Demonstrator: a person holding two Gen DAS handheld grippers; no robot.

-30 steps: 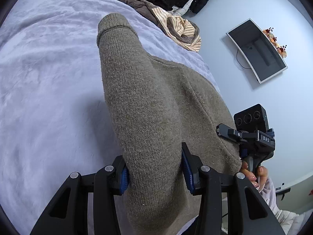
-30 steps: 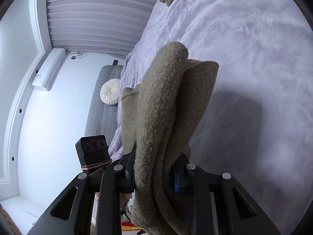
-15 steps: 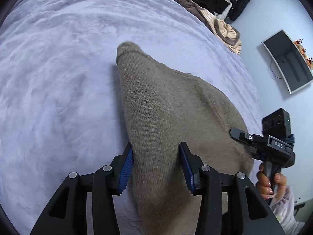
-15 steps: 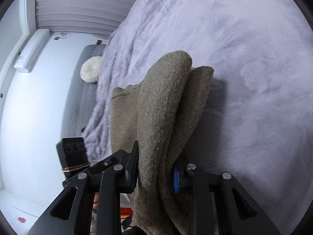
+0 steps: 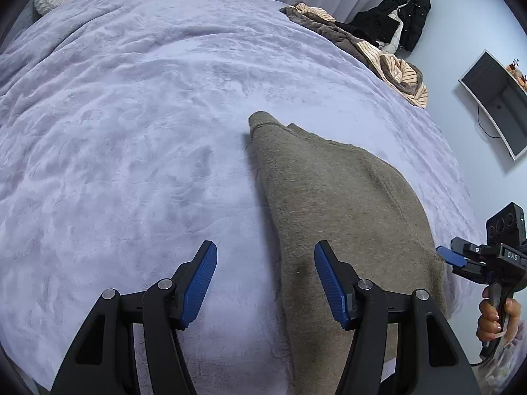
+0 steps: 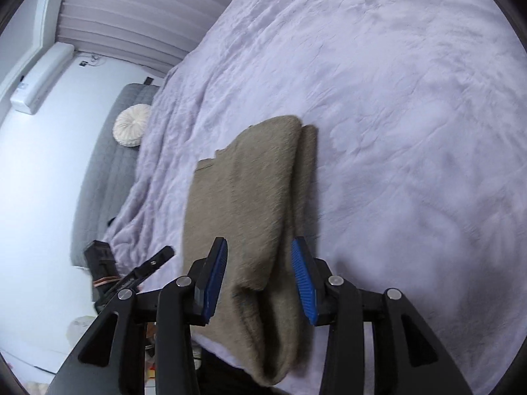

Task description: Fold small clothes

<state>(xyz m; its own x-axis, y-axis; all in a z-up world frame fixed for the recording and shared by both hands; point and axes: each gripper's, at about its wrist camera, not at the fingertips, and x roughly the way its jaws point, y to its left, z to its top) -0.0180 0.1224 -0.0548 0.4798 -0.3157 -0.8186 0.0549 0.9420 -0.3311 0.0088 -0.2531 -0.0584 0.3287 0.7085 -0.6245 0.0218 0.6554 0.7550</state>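
Both grippers, left (image 5: pixel 265 283) and right (image 6: pixel 260 281), have let go and now gape over the sweater (image 5: pixel 342 204), which lies folded on the bed (image 5: pixel 131 131); thick, soft and limp, it seems best pinched at a doubled edge.

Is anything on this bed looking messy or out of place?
Mostly tidy. The brown sweater lies folded on the lilac blanket, though its near end droops over the bed's edge. A crumpled pile of clothes sits heaped at the far edge, some spilling over it.
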